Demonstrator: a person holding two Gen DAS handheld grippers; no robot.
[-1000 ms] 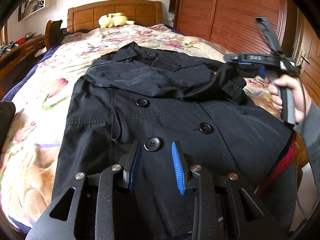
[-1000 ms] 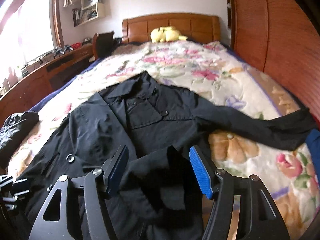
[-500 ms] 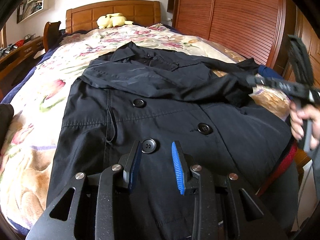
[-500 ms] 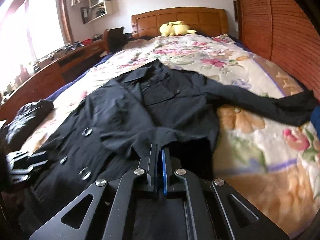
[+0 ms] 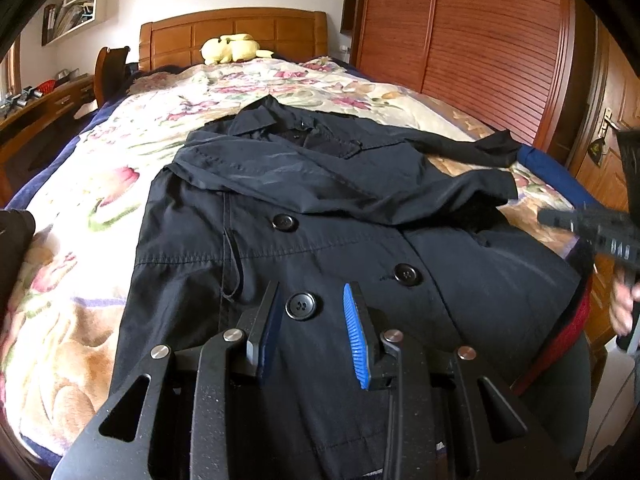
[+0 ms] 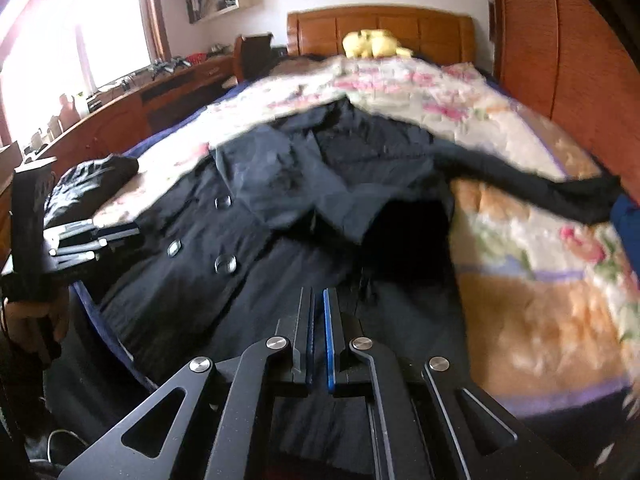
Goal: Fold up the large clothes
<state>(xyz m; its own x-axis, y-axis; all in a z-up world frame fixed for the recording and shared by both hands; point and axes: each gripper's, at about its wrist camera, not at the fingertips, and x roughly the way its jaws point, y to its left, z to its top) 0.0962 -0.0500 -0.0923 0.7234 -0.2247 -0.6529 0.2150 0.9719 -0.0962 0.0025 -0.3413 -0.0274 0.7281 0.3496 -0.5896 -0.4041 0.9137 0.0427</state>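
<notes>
A black double-breasted coat [image 5: 320, 208] lies face up on the floral bedspread [image 5: 100, 200]. One sleeve is folded across its chest. The other sleeve [image 5: 460, 148] stretches out to the right. My left gripper [image 5: 312, 286] hovers over the coat's lower front. It is partly open, with a black button [image 5: 301, 306] showing in the gap and nothing gripped. My right gripper [image 6: 319, 292] is over the coat's [image 6: 280, 200] right side near the bed's foot. Its jaws are almost together and opening by a sliver, with nothing between them. In the left wrist view it shows blurred at the right edge.
A yellow plush toy [image 5: 232, 48] rests by the wooden headboard [image 5: 232, 28]. A slatted wooden wardrobe [image 5: 480, 40] lines the right side, and a desk [image 6: 120, 112] runs under the window on the left. A dark bundle [image 6: 92, 176] sits at the bed's left edge.
The right gripper went from wide open over the folded sleeve's cuff to nearly shut and drew back towards the bed's foot. The left gripper stayed put.
</notes>
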